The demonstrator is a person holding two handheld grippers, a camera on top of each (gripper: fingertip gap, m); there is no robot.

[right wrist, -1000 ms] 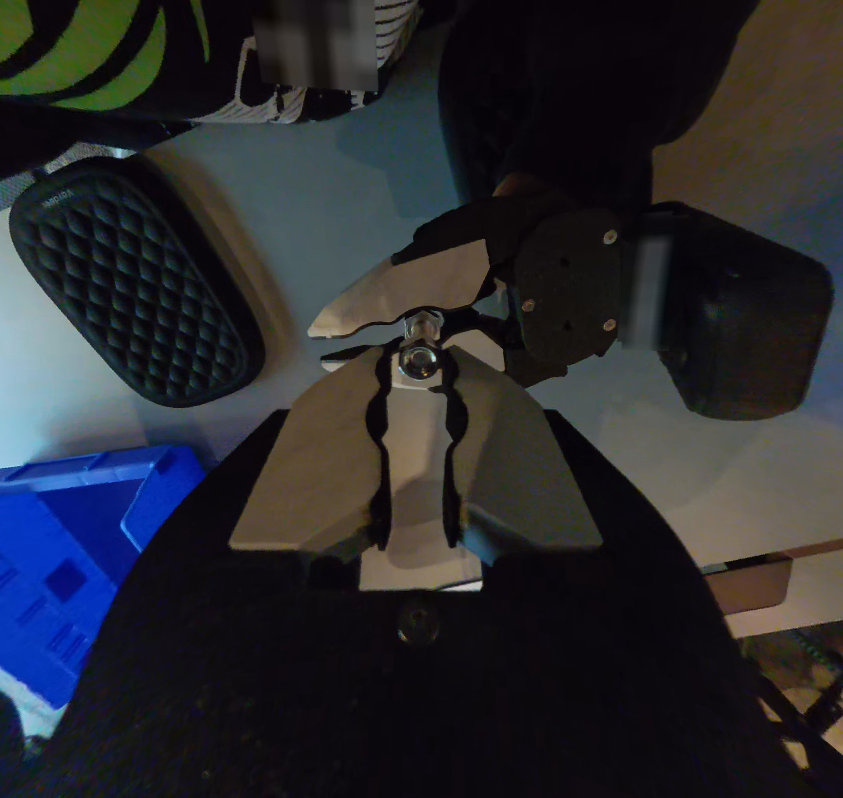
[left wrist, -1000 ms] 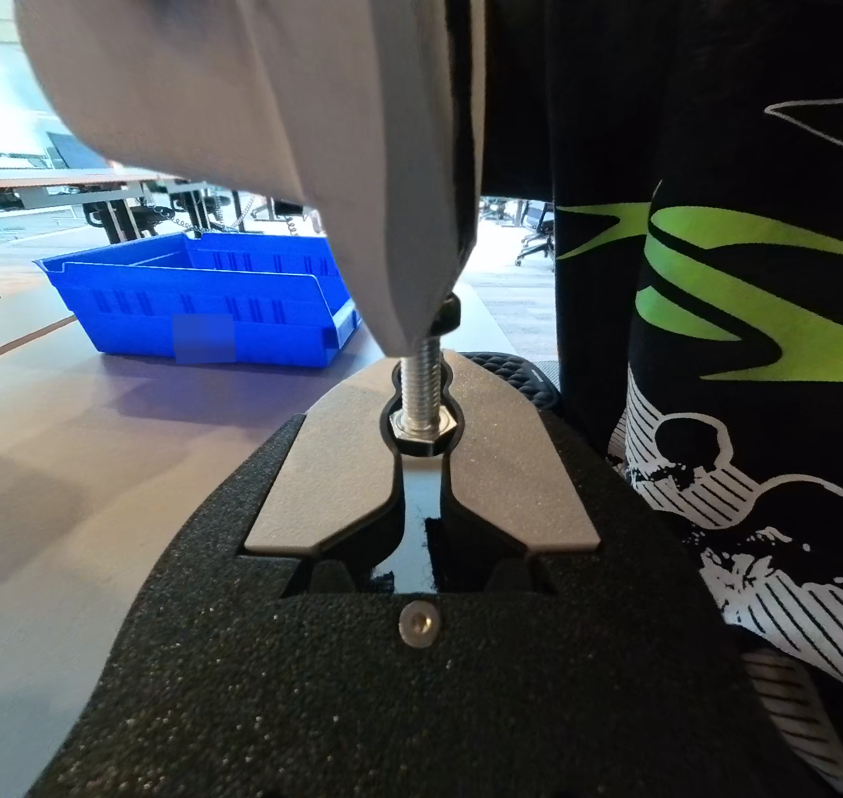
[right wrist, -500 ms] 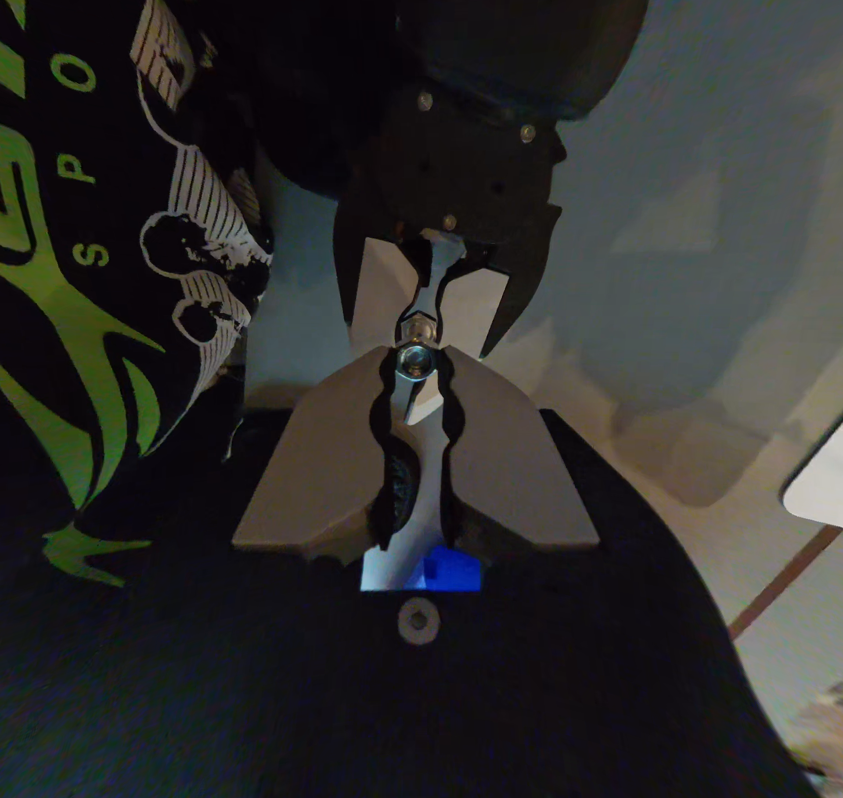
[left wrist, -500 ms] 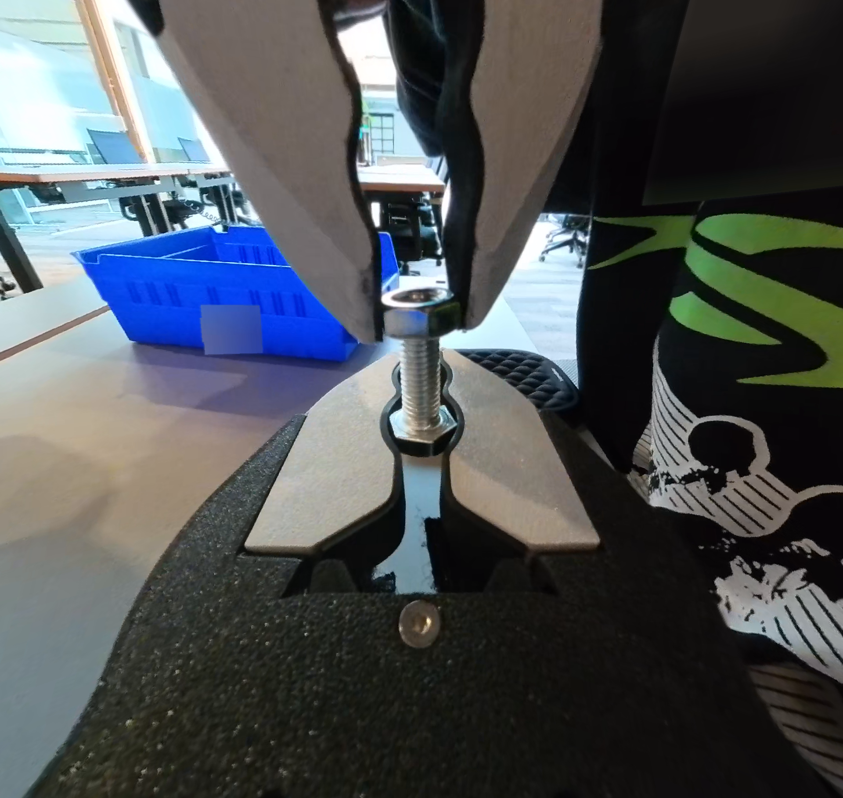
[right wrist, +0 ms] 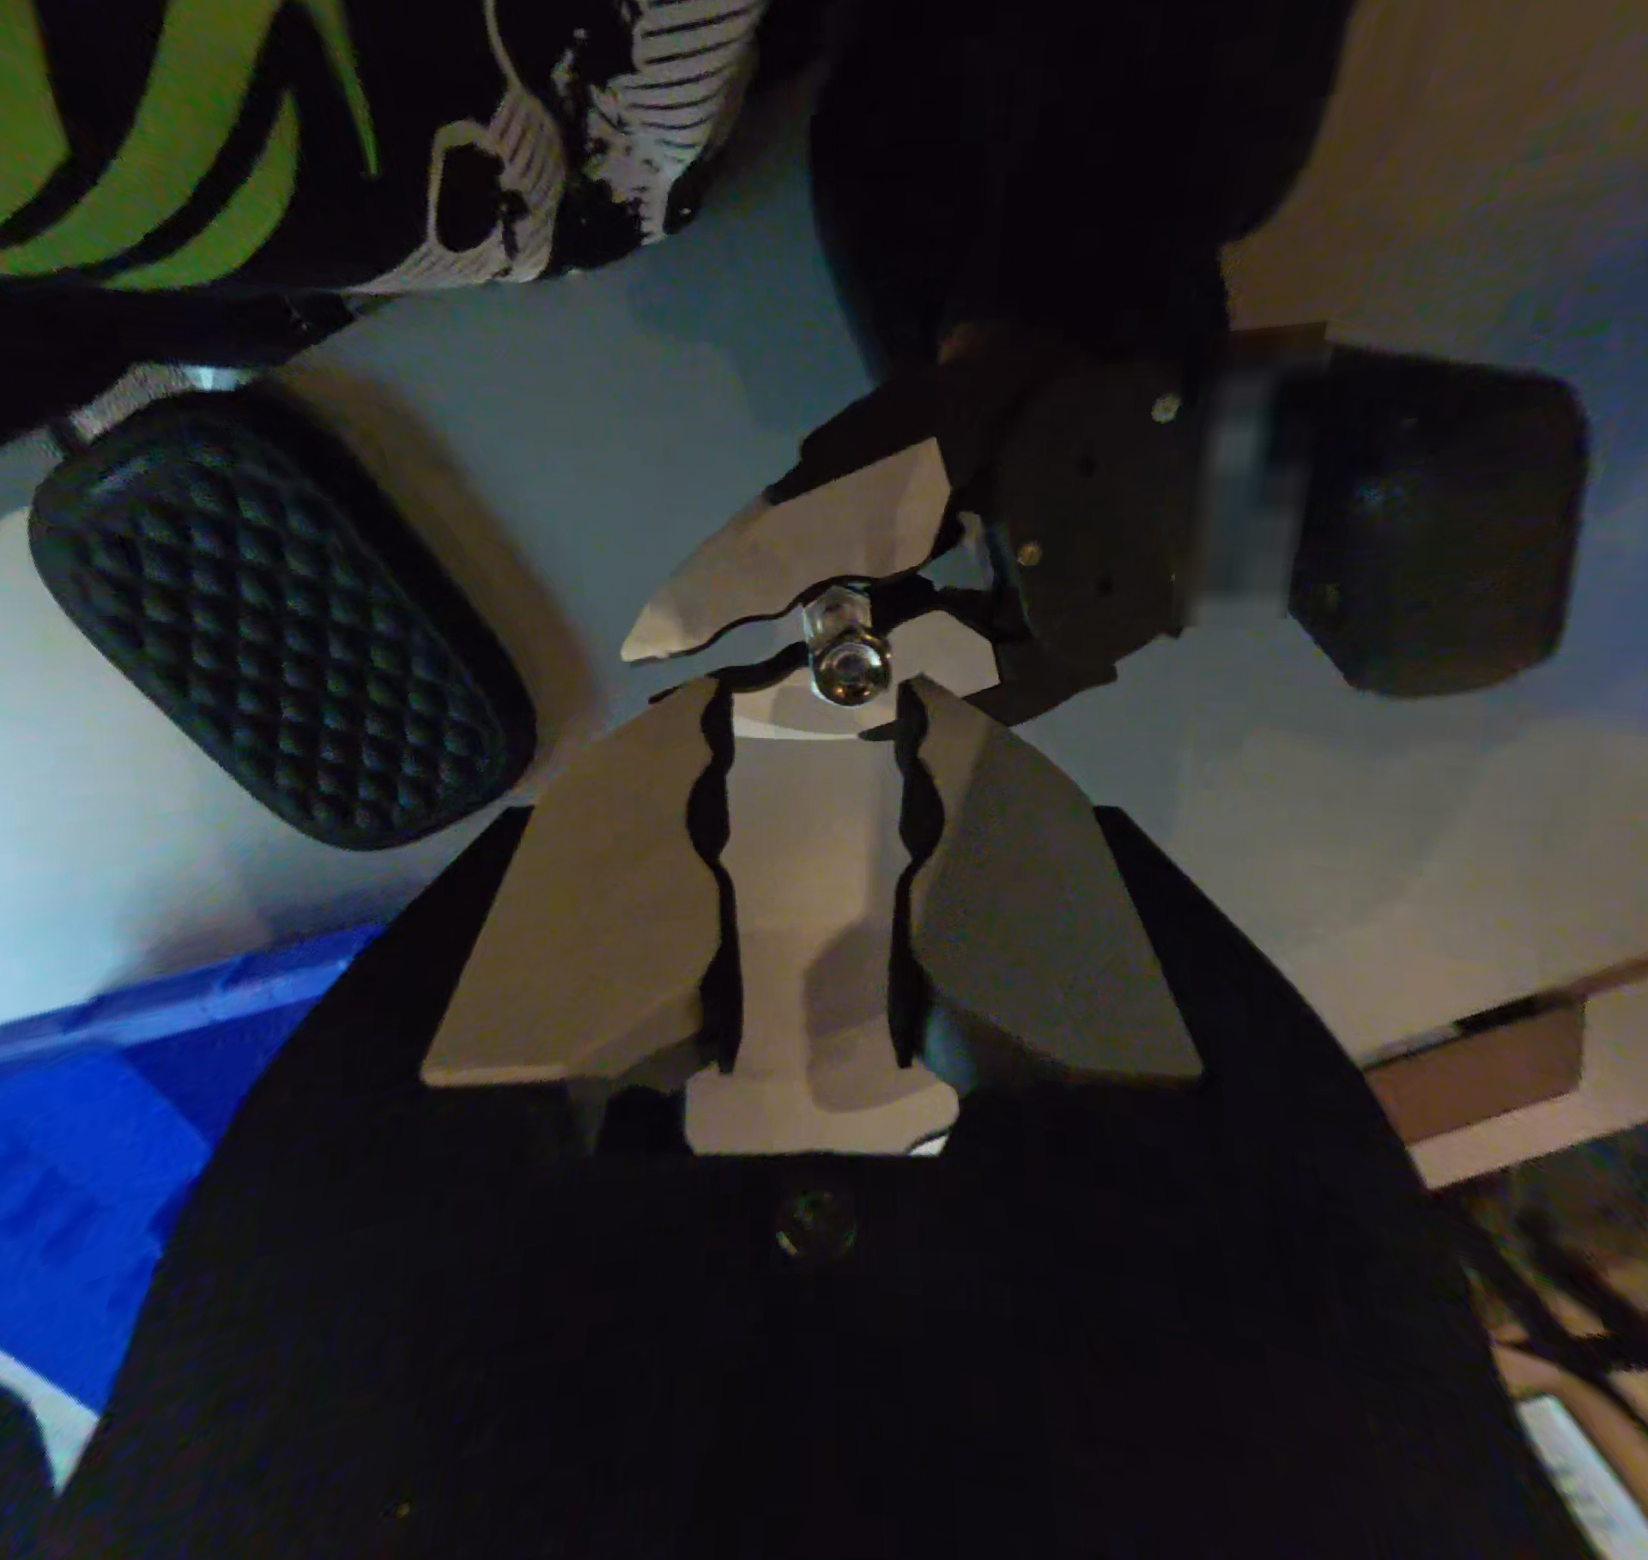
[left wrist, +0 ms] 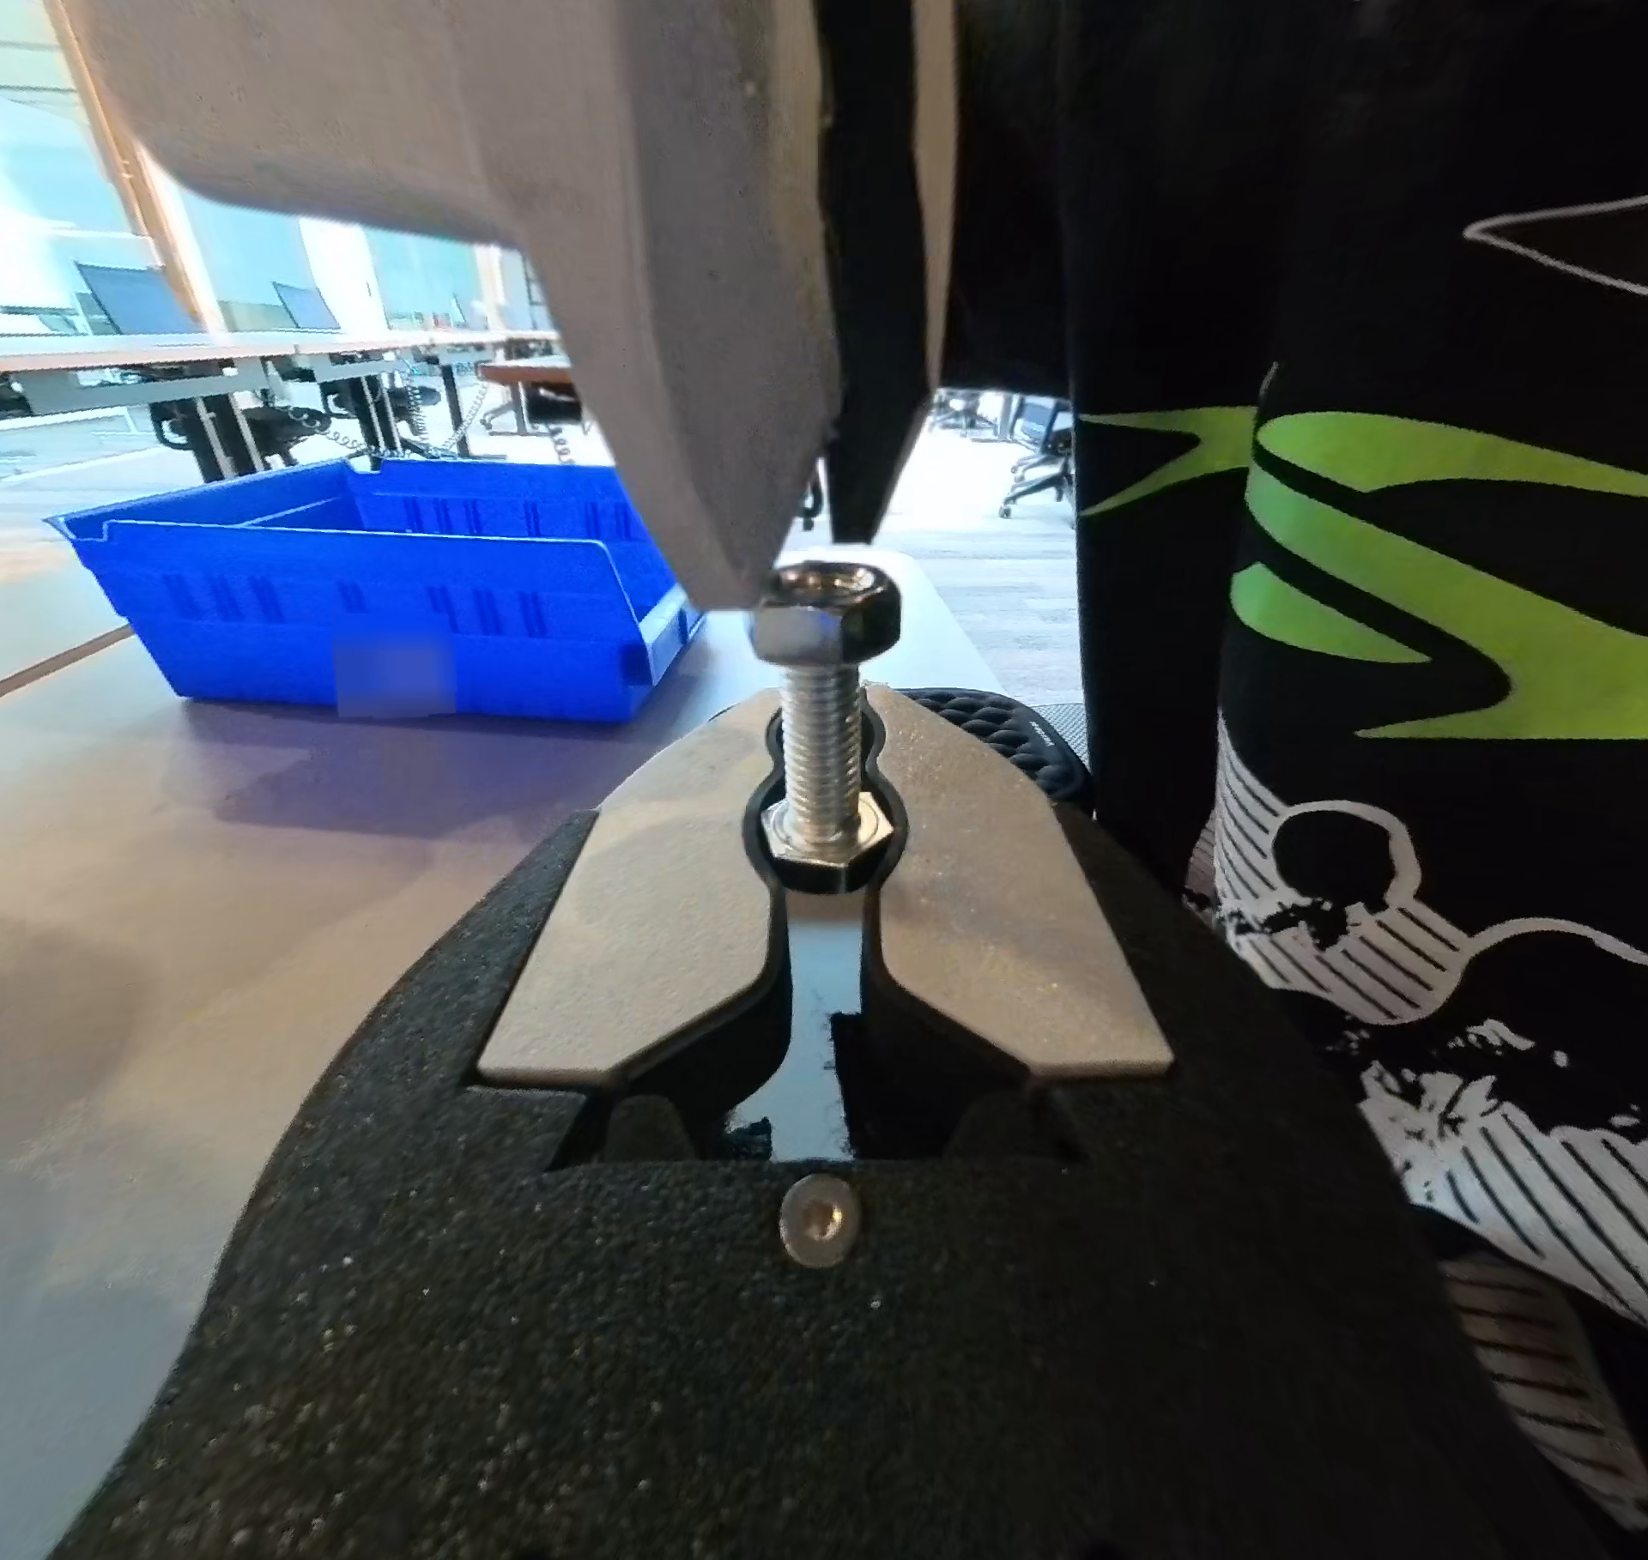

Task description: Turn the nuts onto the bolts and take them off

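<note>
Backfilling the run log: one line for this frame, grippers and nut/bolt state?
left gripper: shut on bolt, upright | nut: at bolt's top | right gripper: open, above nut | blue bin: behind on table

No readable writing, blue bin (left wrist: 374, 599) label blurred

The right gripper (right wrist: 816, 697) has let go of the nut (left wrist: 825, 612) and swung sideways.

The left gripper (left wrist: 825, 791) points forward with its jaws clamped tight near the tips, while the right gripper (right wrist: 816, 692) reaches down from twelve o'clock above it, its jaws parted and gripping nothing.
</note>
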